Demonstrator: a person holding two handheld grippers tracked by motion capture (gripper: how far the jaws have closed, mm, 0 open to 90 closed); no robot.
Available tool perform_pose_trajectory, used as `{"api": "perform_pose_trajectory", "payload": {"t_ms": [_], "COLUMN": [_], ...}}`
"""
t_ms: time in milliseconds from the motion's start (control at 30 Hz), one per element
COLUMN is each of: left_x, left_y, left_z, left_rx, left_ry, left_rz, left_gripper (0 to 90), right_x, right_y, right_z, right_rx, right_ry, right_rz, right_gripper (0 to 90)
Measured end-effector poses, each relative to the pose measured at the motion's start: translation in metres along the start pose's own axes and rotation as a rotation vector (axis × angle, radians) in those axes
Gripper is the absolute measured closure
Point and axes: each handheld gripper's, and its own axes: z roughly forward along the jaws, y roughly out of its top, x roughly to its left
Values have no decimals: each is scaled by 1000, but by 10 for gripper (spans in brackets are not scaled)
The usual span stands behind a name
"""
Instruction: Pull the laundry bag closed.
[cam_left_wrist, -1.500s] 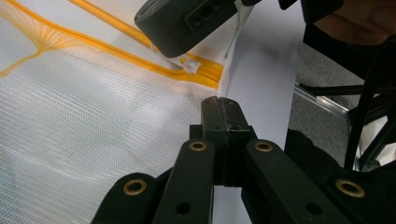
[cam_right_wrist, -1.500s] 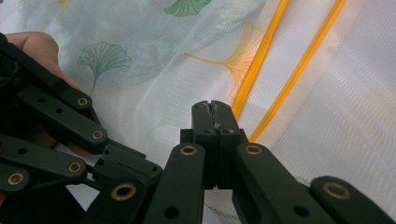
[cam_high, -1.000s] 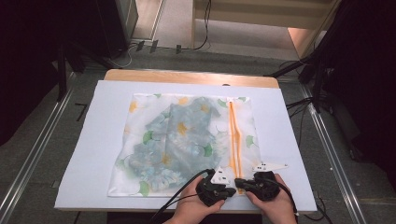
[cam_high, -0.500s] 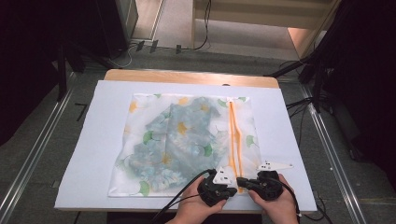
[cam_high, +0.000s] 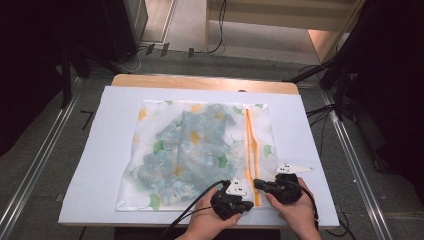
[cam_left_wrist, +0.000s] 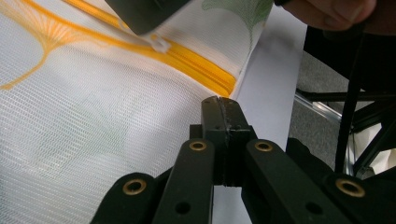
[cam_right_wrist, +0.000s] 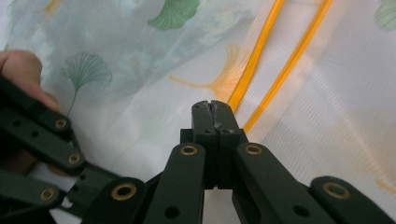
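Two grippers, jaws together, at mesh bag's zipper.

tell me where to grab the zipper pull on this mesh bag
Take the small white zipper pull by its free tab, coming from the closed near end of the orange zipper and along its line. It lies flat on the mesh bag, so pinch low.

Table with a wooden top, light wood edge showing along the far side, a white sheet covering most of it. Grey carpeted floor around it. Metal rails run along the floor on both sides of the table. Black cables trail across the floor beyond the far edge. Dark stands and shadowed areas at both far corners. Pale, brightly lit flooring at the far end.
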Motion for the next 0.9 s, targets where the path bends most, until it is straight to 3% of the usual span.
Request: {"api": "perform_pose_trajectory", "payload": {"t_ms": [200,400,900], "left_x": [-2,-1,0], "left_y": [-1,-1,-1], "left_z": [0,0,0], "left_rx": [-4,-8,-11], "left_ry": [10,2,-3], "left_rz": [12,3,-5], "left_gripper": [900,900,900], "right_x": [-5,-14,-35], "right_y": [8,21,57], "right_z": [4,2,26], "right_rx": [-3,-40,-52], "right_ry": [-14,-31,-56], "right_rz": [-4,6,2], "right_gripper": [900,900,900]}}
